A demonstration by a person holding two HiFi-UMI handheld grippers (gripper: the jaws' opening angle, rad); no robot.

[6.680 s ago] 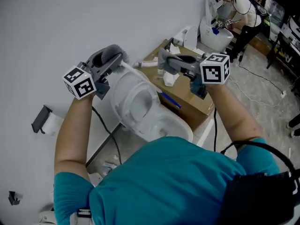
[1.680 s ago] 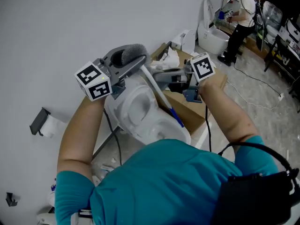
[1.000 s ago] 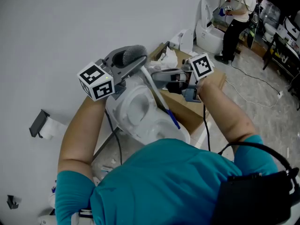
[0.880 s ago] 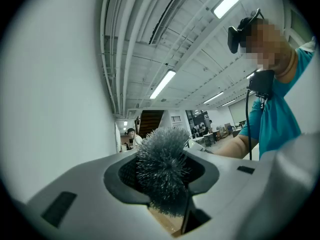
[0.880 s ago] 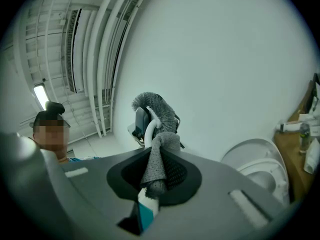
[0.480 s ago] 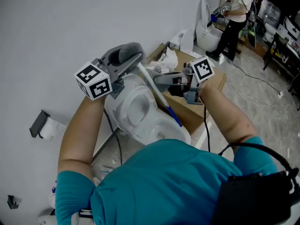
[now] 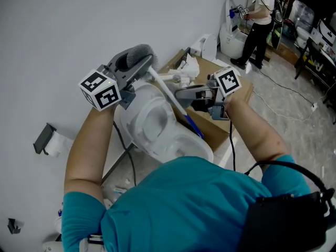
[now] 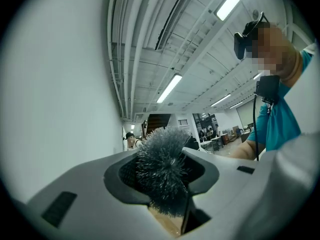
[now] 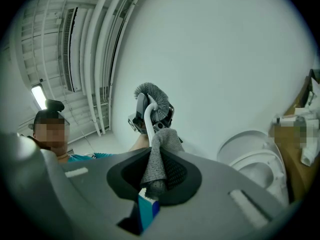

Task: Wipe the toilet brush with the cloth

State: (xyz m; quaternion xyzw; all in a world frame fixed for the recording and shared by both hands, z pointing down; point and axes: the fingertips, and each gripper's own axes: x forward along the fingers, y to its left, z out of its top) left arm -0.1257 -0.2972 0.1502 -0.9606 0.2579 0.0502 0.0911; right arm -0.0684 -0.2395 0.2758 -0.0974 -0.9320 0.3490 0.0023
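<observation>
Against a bare white wall, the toilet brush (image 8: 162,169) is clamped by its bristle head in the jaws of the left gripper (image 7: 140,62). Its handle is thus steadied over the toilet (image 7: 168,140). The cloth (image 9: 156,159) is pinched round that handle by the jaws of the right gripper (image 7: 181,94), apparently for wiping along it.

White toilet (image 7: 153,121), cardboard box (image 7: 217,132), distant person (image 7: 261,16)

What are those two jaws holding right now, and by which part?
The left gripper holds the toilet brush by its bristle head. The right gripper pinches the grey cloth, wrapped around the brush's white handle.
</observation>
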